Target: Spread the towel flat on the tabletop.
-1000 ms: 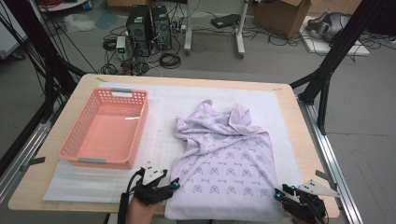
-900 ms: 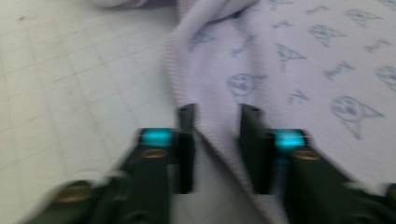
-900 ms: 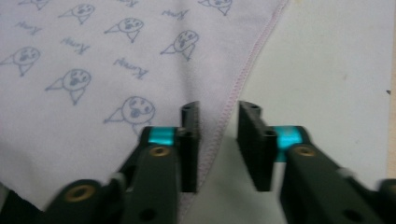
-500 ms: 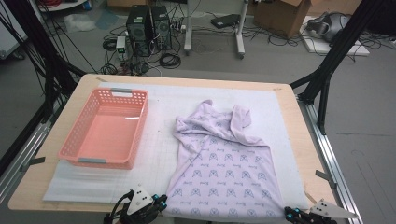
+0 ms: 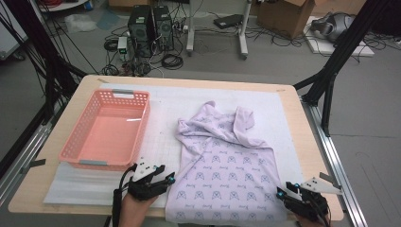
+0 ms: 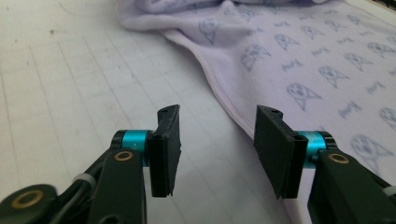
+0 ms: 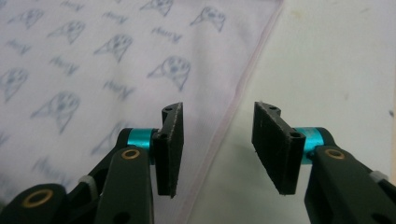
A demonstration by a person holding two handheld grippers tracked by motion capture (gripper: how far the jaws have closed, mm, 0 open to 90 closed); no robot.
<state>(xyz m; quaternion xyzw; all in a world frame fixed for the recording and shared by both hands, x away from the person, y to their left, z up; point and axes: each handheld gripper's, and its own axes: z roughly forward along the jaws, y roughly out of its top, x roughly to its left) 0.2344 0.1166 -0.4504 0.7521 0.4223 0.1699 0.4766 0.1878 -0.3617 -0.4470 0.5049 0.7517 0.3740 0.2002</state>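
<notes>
Both hands have come back up to the near corners of the lilac printed cotton garment, whose lower part now lies flatter. We have just been opening both tongs: left gripper and right gripper gape empty, straddling its side hems. Its long axis runs away from us, right of the pink plastic basket.

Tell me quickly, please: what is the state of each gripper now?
Left gripper: jaws just opened, nothing between them, beside the lilac garment.
Right gripper: jaws just opened, holding nothing, over the garment's edge.
</notes>
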